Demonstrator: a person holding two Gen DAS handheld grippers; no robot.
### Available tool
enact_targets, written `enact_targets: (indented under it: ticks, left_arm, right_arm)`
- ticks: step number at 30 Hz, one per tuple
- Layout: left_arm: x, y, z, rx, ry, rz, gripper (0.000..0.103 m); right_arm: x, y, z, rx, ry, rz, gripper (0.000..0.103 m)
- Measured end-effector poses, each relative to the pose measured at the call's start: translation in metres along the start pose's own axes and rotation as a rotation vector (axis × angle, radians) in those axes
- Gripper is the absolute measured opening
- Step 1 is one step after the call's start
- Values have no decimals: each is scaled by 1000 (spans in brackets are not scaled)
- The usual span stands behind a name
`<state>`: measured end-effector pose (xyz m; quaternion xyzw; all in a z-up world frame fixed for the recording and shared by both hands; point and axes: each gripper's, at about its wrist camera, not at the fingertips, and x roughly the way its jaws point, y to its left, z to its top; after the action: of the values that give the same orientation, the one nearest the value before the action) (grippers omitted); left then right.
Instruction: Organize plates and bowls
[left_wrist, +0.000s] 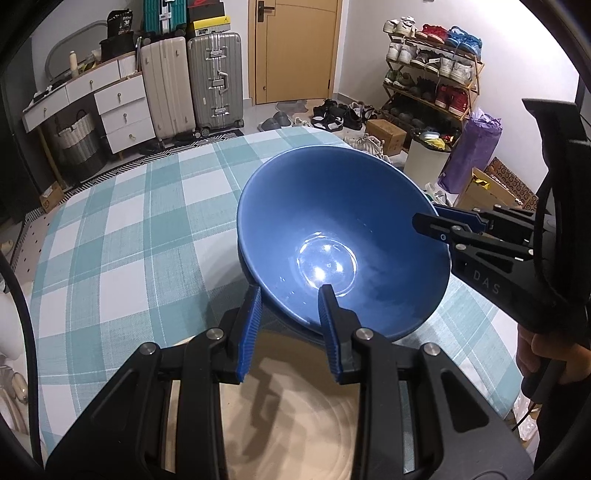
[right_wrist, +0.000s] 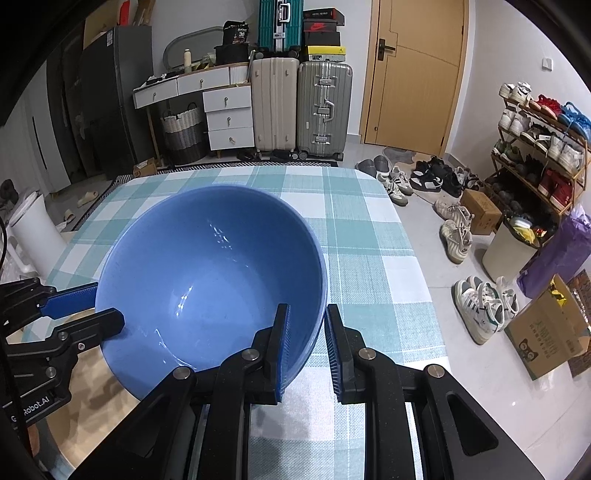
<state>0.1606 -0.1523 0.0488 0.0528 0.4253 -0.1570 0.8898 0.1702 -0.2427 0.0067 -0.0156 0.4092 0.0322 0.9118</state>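
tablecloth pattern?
Teal-and-white plaid tablecloth, clearest in the right wrist view, beyond the blue bowl.
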Motion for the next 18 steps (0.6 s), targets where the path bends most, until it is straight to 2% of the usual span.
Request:
enact_targets:
  ticks: [12, 18]
  left_arm:
    - [4, 3, -3, -20, 16, -4, 28]
    - [3, 7, -3, -56, 19, -37, 28]
  right_arm:
    - [2, 0, -2, 5, 18, 14, 19]
    - [-1, -3, 1, -2, 24, 20, 22]
